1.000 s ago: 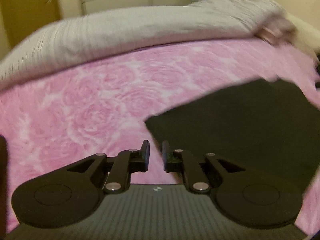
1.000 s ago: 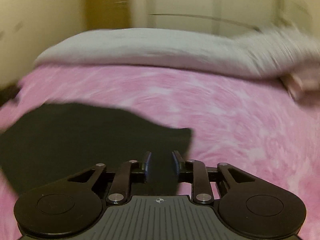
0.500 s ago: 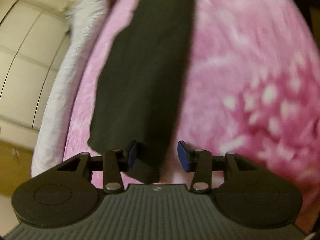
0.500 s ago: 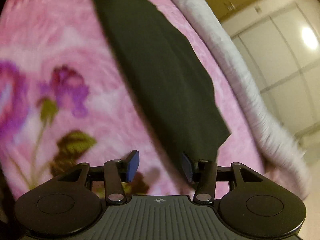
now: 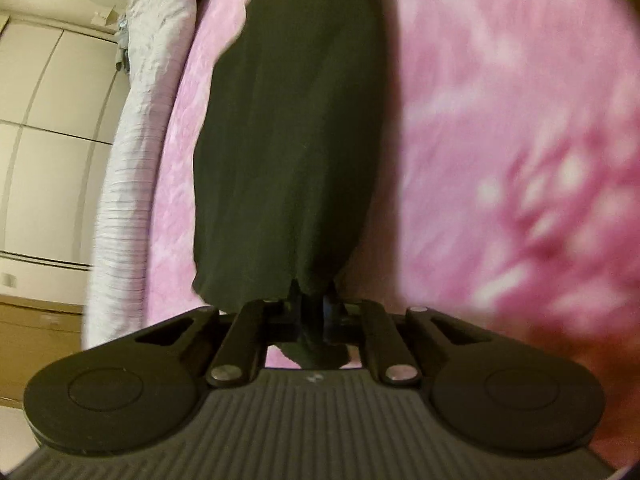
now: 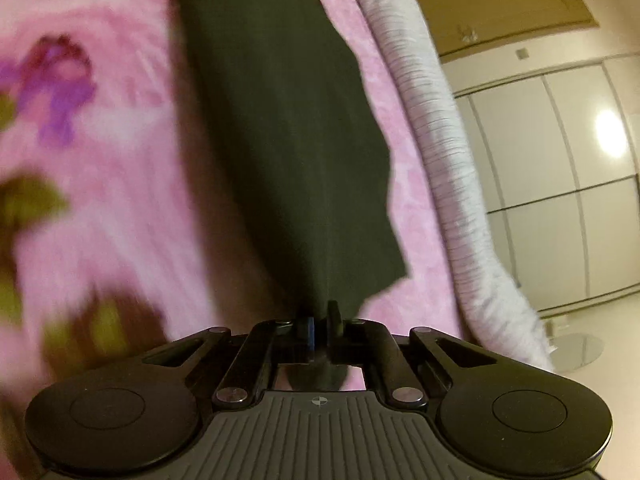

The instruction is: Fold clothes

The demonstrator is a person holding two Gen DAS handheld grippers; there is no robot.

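A black garment (image 5: 288,140) lies stretched out on a pink flowered bed cover (image 5: 500,120). My left gripper (image 5: 314,304) is shut on one near corner of the black garment, with cloth pinched between the fingers. The same garment shows in the right wrist view (image 6: 288,140). My right gripper (image 6: 319,320) is shut on its other near corner. Both views are rolled sideways, and the garment runs away from the fingers up the frame.
A grey-white duvet (image 5: 136,152) lies bunched along the far side of the bed, also seen in the right wrist view (image 6: 452,168). Cream wardrobe doors (image 6: 560,184) stand behind it. The pink cover (image 6: 100,160) has purple flower prints.
Both grippers rolled sideways and reached the garment's near edge. Half a second ago both were open around the cloth; now both have closed on it.
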